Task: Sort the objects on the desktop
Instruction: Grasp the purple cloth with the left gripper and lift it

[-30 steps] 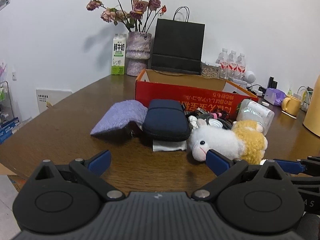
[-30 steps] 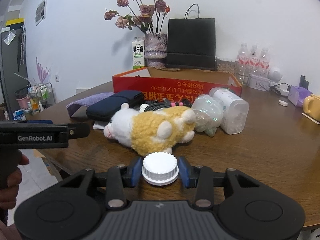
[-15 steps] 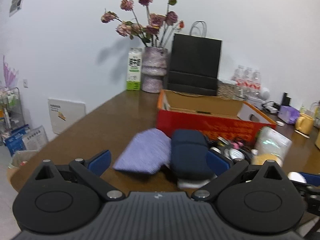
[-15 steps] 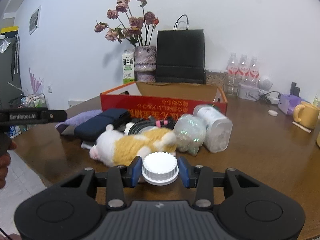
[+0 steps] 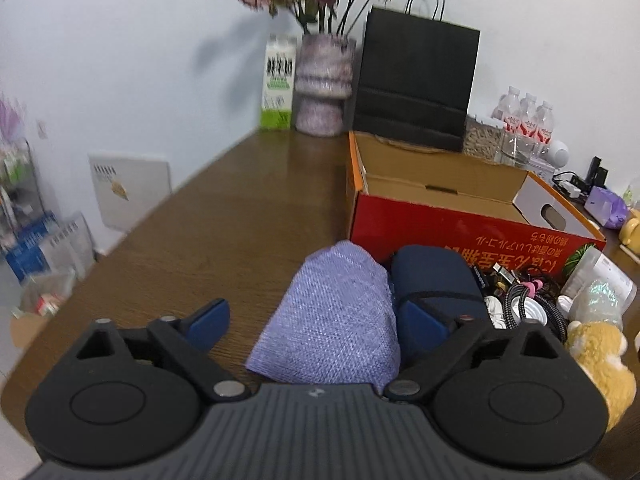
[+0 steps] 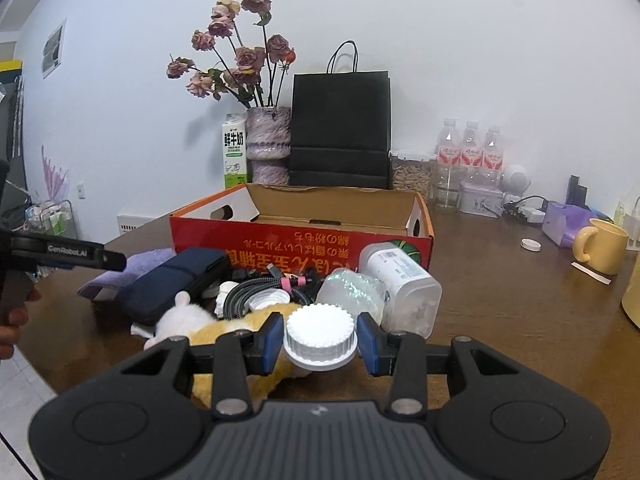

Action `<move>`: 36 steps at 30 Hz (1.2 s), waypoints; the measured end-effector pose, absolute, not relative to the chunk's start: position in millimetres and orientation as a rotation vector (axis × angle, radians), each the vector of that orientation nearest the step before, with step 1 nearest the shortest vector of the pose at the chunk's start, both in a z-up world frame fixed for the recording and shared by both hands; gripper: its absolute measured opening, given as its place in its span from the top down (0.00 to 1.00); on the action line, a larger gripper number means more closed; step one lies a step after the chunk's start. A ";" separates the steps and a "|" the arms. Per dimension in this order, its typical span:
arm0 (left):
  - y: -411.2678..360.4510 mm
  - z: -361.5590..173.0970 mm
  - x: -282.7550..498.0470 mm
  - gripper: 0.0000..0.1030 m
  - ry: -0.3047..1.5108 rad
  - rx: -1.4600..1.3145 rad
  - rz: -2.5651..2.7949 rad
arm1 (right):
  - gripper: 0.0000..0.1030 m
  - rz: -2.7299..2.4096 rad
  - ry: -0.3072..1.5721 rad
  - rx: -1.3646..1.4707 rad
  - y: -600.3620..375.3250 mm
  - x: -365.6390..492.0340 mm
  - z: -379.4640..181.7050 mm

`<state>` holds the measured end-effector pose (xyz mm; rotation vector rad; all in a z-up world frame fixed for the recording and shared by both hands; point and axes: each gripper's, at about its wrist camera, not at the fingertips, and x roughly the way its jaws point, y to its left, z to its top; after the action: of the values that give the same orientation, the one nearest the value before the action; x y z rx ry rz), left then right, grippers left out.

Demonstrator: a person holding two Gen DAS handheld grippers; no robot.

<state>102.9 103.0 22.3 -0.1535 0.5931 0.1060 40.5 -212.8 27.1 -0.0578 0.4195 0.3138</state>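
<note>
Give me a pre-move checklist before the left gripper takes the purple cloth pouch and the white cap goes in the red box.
1. Purple pouch between the left gripper's jaws: ok; jaws closing, pads not pressing yet.
2. Navy case clear of the pouch: not ok, it lies right against it beside one jaw.
3. White cap held by the right gripper: ok, pads on both sides.
4. Red box open on top: ok.
5. Room on the box floor: cannot tell, mostly hidden by its front wall.
6. Path to the box: not ok, the plush toy and cables lie between.
</note>
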 end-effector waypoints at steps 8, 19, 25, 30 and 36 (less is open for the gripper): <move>110.5 13.2 106.1 0.46 0.640 -0.228 0.050 | 0.62 0.316 0.436 -0.057 -210.8 45.2 23.3; 83.4 31.5 97.7 0.92 0.586 -0.098 0.037 | 0.62 0.316 0.420 -0.048 -214.4 42.2 24.8; 78.5 37.8 93.8 0.99 0.564 -0.072 0.036 | 0.62 0.322 0.403 -0.042 -216.8 37.7 27.6; 81.0 44.9 74.2 0.41 0.510 -0.072 0.069 | 0.62 0.320 0.402 -0.033 -219.6 35.2 27.5; 68.6 28.2 48.9 0.28 0.521 0.084 0.076 | 0.62 0.321 0.416 -0.028 -220.8 31.3 23.0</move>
<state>48.9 68.6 28.2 0.0843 0.5212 0.0756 31.3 -220.8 23.0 -0.0279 0.4165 0.3213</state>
